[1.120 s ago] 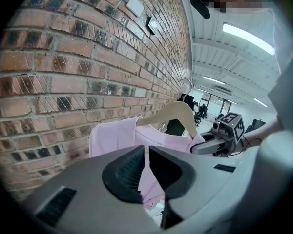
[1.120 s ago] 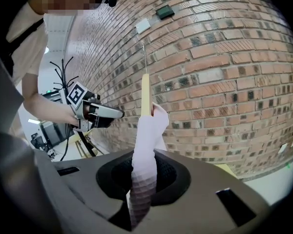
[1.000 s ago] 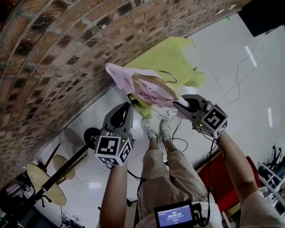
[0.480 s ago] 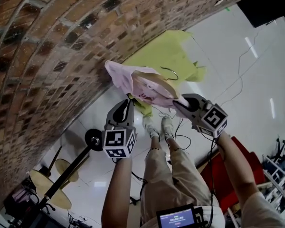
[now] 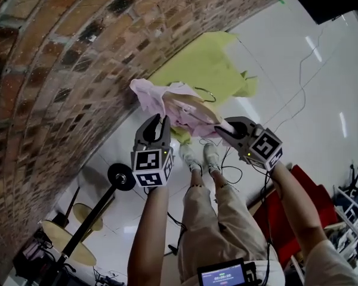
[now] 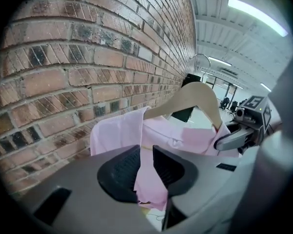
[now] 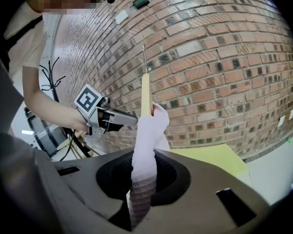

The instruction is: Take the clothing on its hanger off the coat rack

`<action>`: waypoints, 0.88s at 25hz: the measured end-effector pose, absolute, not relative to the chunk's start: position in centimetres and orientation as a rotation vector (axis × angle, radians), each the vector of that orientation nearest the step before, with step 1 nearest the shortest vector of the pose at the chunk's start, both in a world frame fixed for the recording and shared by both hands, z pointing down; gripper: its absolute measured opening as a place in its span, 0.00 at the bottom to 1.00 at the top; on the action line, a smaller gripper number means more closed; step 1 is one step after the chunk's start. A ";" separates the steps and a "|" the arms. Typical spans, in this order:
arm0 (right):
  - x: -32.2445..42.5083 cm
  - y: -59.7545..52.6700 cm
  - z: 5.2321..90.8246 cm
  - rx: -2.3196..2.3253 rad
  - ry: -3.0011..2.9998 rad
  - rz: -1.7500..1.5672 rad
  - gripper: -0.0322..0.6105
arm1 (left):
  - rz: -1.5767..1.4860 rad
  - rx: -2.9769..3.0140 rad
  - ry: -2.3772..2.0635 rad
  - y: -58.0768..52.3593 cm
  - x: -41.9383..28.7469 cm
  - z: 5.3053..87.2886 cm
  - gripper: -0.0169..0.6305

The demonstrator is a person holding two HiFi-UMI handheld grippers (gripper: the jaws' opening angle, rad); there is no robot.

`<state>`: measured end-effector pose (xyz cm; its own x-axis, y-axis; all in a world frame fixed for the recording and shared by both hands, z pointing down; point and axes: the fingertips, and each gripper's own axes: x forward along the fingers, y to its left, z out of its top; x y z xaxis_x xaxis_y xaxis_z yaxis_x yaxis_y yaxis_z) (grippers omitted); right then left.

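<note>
A pink garment [image 5: 167, 103] hangs on a wooden hanger [image 6: 195, 99] with a metal hook [image 5: 206, 94], held in the air between both grippers, beside the brick wall. My left gripper [image 5: 159, 123] is shut on the garment's left side; in the left gripper view the pink cloth [image 6: 149, 177] runs down between the two black pads. My right gripper [image 5: 219, 128] is shut on the other shoulder, where the cloth-covered hanger end [image 7: 142, 172] is pinched. The black coat rack [image 5: 120, 176] stands apart, below and left of my left gripper.
The brick wall [image 5: 53, 88] curves along the left. A yellow-green mat [image 5: 197, 61] lies on the white floor under the garment. The person's legs and shoes [image 5: 197, 158], cables, and a red thing [image 5: 274, 213] are below. Two beige discs [image 5: 59, 240] sit by the rack's foot.
Both grippers have sunk together with the garment and hanger, away from the camera. The left gripper has drawn in towards the garment. Both grips have held.
</note>
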<state>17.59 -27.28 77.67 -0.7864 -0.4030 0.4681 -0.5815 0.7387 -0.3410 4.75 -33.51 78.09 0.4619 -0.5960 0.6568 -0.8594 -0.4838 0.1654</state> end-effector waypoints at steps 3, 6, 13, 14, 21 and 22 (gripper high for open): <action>17.9 -27.7 79.4 0.774 -2.560 0.707 0.08 | 0.734 2.233 -1.203 -33.8 5.0 78.8 0.15; 18.0 -28.5 81.2 0.805 -2.569 0.739 0.08 | 0.738 2.230 -1.194 -34.0 5.0 79.6 0.15; 18.6 -30.4 83.9 0.823 -2.536 0.815 0.08 | 0.742 2.239 -1.182 -34.8 4.8 80.2 0.15; 18.6 -30.7 84.3 0.825 -2.529 0.822 0.08 | 0.749 2.236 -1.176 -34.8 4.7 80.4 0.15; 19.2 -31.8 87.2 0.762 -2.514 0.852 0.08 | 0.782 2.211 -1.153 -35.1 4.7 82.3 0.15; 19.2 -31.7 87.7 0.741 -2.505 0.859 0.08 | 0.785 2.205 -1.150 -35.0 4.6 82.6 0.15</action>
<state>19.21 -31.74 87.73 -0.7845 -0.3531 0.5097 -0.5916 0.6725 -0.4447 4.62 -35.03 82.57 0.4694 -0.5407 0.6980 -0.8469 -0.4993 0.1828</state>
